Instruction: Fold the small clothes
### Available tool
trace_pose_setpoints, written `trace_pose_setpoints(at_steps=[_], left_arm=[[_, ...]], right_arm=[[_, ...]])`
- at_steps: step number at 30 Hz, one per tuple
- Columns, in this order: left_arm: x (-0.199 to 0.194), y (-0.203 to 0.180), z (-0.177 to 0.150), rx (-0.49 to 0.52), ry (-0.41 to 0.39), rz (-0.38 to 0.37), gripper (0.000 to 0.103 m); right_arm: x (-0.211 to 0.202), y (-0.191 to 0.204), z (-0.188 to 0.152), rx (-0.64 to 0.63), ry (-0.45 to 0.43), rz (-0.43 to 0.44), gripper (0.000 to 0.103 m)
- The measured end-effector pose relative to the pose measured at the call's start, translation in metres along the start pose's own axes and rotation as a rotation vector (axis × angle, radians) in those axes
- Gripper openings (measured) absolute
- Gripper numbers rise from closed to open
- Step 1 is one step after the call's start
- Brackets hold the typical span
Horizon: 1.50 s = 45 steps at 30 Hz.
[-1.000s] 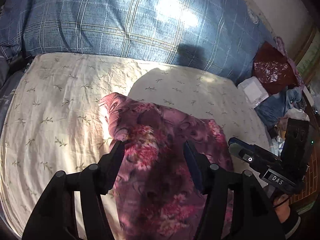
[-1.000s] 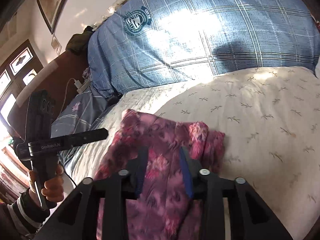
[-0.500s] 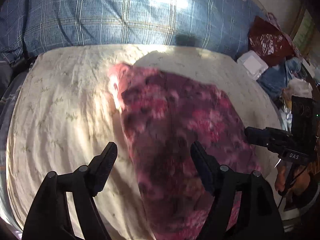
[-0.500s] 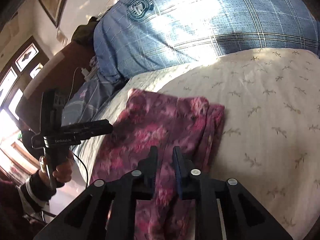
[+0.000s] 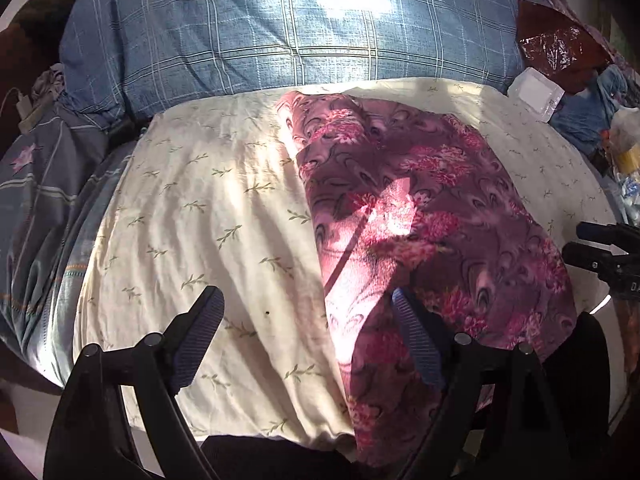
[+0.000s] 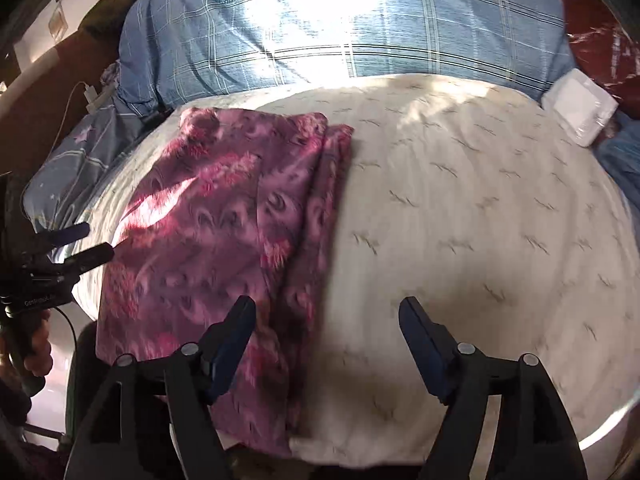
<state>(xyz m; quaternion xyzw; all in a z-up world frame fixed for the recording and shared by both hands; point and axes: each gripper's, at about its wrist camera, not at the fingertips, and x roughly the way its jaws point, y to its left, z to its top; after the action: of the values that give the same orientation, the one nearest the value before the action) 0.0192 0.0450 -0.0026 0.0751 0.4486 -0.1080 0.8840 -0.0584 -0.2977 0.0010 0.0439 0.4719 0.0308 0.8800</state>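
A purple and pink floral garment (image 5: 432, 216) lies spread lengthwise on a cream cushion (image 5: 208, 208) with a leaf print. It also shows in the right wrist view (image 6: 224, 224), with a folded edge along its right side. My left gripper (image 5: 308, 304) is open and empty above the garment's near left edge. My right gripper (image 6: 326, 314) is open and empty above the garment's near right edge and the bare cushion (image 6: 460, 208). The right gripper shows at the right edge of the left wrist view (image 5: 600, 248), the left gripper at the left edge of the right wrist view (image 6: 76, 248).
A blue plaid pillow (image 5: 288, 28) lies behind the cushion. A white packet (image 5: 536, 90), a dark red bag (image 5: 560, 44) and blue cloth (image 5: 588, 112) lie at the right. A grey-blue sheet (image 5: 44, 200) and a charger cable (image 6: 90, 94) are at the left.
Both grippers let go of the garment, opened and drew back. The garment went from a bunched heap to lying flat and stretched out on the cushion.
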Motion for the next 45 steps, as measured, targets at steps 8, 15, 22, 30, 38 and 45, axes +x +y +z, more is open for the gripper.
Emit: trace_pose_setpoints(at_steps=[8,15,22,30,38,45], left_arm=[[-0.025,-0.003,-0.017,-0.087,-0.022,-0.015,0.087],[-0.035,-0.004,-0.023,-0.1,-0.037,0.014,0.087],[-0.039,0.0,-0.025,-0.106,-0.047,0.041,0.087],[-0.039,0.0,-0.033,-0.083,-0.029,0.038,0.087],[-0.041,-0.004,-0.043,0.007,-0.006,0.086,0.087],[-0.006,0.011,-0.028,-0.114,0.141,-0.099,0.087]], right_arm=[[-0.02,0.009,-0.033,0.061,0.035,-0.077,0.092],[-0.038,0.016,-0.045,0.046,-0.014,-0.106,0.092],[-0.04,0.029,-0.045,-0.024,-0.03,-0.149,0.092],[-0.039,0.039,-0.045,-0.06,-0.037,-0.142,0.093],[-0.033,0.029,-0.039,-0.026,-0.031,-0.106,0.095],[0.003,0.012,-0.025,0.103,-0.013,0.138,0.092]])
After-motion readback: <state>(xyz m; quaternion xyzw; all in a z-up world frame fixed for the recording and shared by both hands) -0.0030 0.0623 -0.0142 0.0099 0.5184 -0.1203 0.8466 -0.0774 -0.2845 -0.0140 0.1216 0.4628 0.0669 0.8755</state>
